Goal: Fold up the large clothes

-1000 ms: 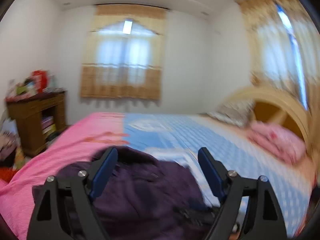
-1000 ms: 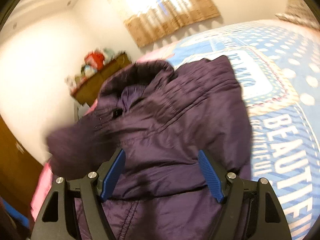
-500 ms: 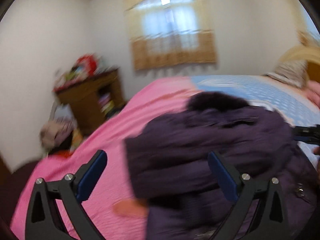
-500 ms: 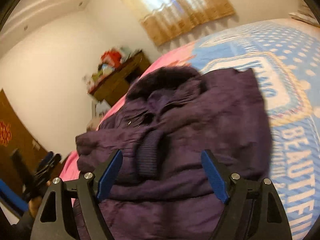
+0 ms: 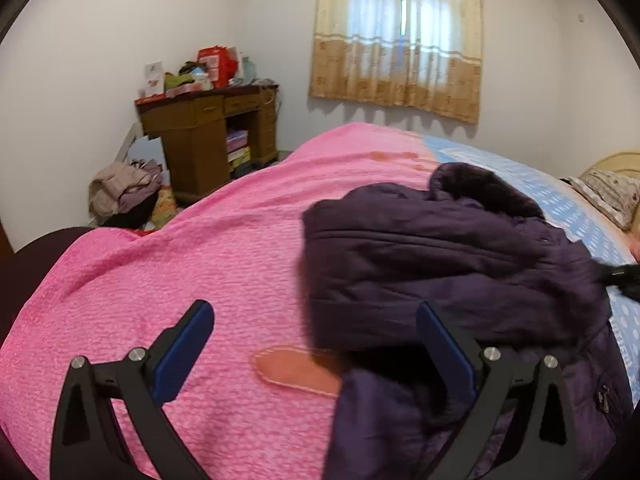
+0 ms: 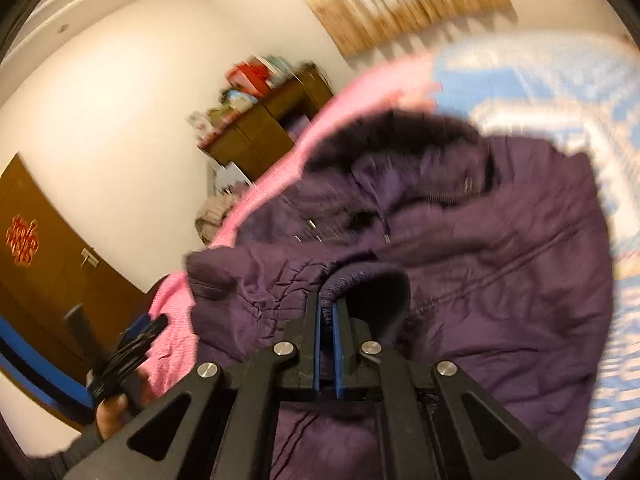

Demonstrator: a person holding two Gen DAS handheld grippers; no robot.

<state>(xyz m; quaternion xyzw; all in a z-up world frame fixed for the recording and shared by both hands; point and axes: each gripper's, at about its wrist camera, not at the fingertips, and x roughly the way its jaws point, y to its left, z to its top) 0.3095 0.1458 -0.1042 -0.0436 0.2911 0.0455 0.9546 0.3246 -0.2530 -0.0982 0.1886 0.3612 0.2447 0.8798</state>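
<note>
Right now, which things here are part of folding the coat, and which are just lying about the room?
Part of the job:
purple coat
its knit cuff, pinched in the right tool
left tool, open over the pink bedspread

Just lying about:
wooden desk with clutter on top
clothes pile on the floor
pillow
curtains
</note>
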